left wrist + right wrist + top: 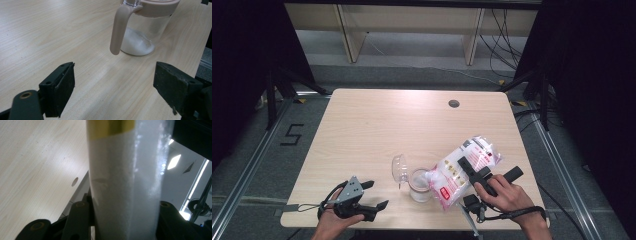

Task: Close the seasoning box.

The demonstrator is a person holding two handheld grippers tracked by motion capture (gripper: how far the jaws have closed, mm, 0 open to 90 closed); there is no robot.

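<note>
White bag (464,167), red print; pinkish(?) jar lid (157,6)

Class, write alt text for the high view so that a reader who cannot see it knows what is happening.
A person's right gripper tips a plastic bag of white grains over a clear jar near the front edge of a wooden table. The jar's lid is flipped open. The left gripper, jaws apart, rests left of the jar, holding nothing.
</note>
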